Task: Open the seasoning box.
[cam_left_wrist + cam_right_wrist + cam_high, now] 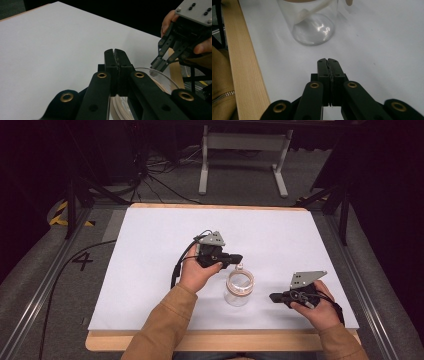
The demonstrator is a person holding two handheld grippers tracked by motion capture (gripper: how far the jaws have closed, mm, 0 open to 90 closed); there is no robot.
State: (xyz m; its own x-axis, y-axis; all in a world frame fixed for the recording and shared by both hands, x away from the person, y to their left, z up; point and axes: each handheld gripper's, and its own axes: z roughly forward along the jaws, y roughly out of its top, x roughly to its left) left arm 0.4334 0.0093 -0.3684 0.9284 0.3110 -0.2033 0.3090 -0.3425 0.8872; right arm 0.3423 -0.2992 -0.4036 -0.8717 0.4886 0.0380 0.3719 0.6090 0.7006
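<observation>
Jar (239,287) stands upright — mouth up — between left tool (238,258) and right tool (274,297), both closed, empty.

Grey floor (60,270), dark surroundings.

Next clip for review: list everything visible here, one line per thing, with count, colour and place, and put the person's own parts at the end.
Glass jar: 1, clear with a tan band at the rim, upright on the sheet between the two grippers.
Sheet: 1, white, covering most of the table top.
Table: 1, light wood, edge showing around the sheet.
Frame legs: 1 stand, pale grey, on the floor beyond the table.
Cables: several, black, on the floor beyond the table.
Floor marking "4": 1, black, left of the table.
Left gripper: 1, black with grey plate, jaws closed, just above the jar rim.
Right gripper: 1, black with grey plate, jaws closed, right of the jar.
Sleeves: 2, tan, from the bottom edge.
</observation>
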